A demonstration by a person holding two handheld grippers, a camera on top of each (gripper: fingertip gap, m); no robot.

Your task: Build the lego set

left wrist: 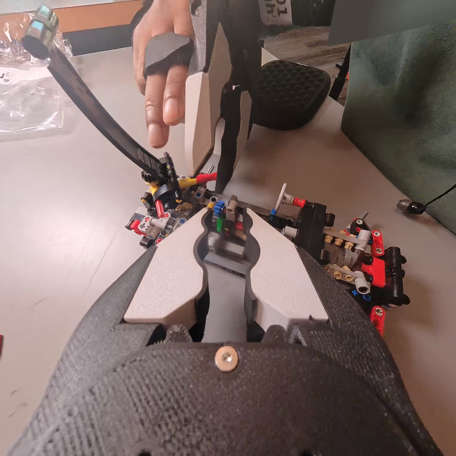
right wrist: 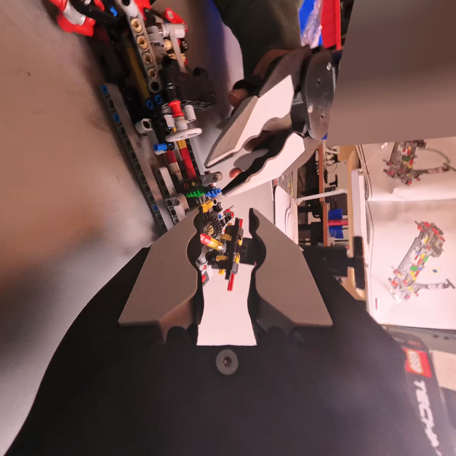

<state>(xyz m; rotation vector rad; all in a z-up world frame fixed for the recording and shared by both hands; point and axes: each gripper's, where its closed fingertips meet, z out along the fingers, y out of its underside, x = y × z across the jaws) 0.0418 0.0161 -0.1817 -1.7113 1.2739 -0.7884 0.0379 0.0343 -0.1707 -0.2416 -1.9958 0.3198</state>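
Left gripper: we see its pale fingers spread at the centre of the left wrist view, tips either side of the gear section without pinching it.
Right gripper: we find it spread at the centre of its own view, a small black, yellow and red sub-assembly between the fingers; we cannot tell whether it touches them.
Table: we note a grey surface filling the left side.
Lego chassis: we see it lying right of centre, grey, black and red.
Instruction booklet: we spot it open at right.
Hand: we see its fingers pointing down, upper centre.
Green and blue gears: we see them at the left fingertips.
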